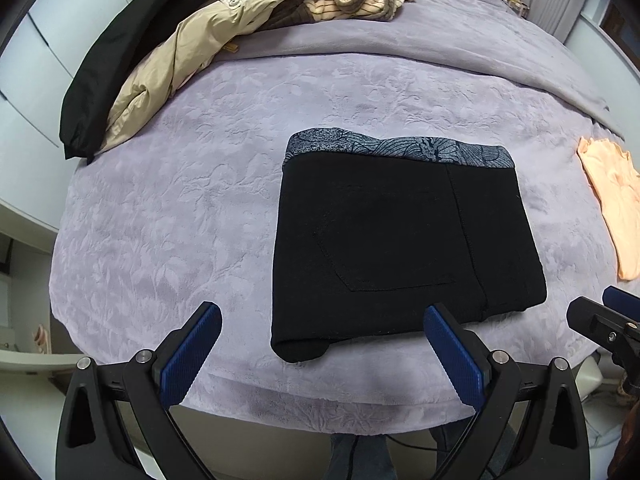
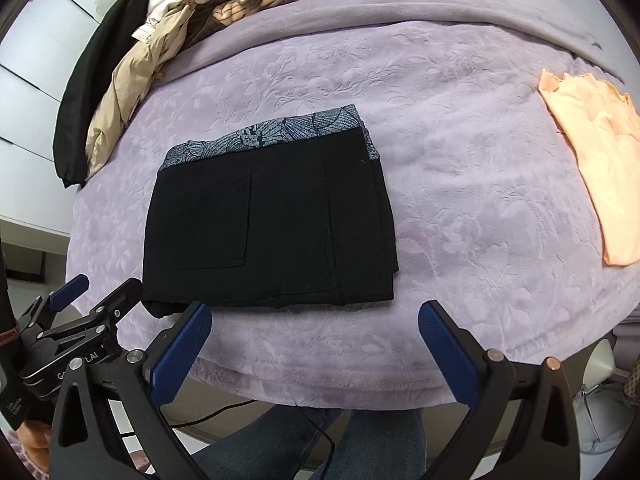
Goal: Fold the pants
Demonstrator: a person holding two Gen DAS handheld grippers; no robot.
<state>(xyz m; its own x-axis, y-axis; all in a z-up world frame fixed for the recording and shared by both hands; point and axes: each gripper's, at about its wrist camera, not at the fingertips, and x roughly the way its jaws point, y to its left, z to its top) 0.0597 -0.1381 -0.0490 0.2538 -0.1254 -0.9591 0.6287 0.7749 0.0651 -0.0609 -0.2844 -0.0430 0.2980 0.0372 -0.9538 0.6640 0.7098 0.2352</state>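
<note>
Black pants (image 1: 400, 240) (image 2: 272, 232) lie folded into a compact rectangle on the lilac bedspread, their grey patterned waistband at the far edge and a back pocket facing up. My left gripper (image 1: 322, 316) hangs open above the fold's near edge, with nothing pressed between its blue pads. My right gripper (image 2: 316, 314) also stands wide open, over the bedspread just in front of the pants' near right corner, and holds nothing. In the right wrist view the left gripper (image 2: 96, 284) shows at the lower left, open, by the pants' near left corner.
A heap of clothes, with a beige coat (image 1: 180, 60) and a black garment (image 1: 104, 60), lies at the bed's far left. A folded peach garment (image 1: 612, 200) (image 2: 592, 152) rests at the right. The bed's near edge (image 2: 320, 384) runs under the grippers; a person's legs in jeans show below it.
</note>
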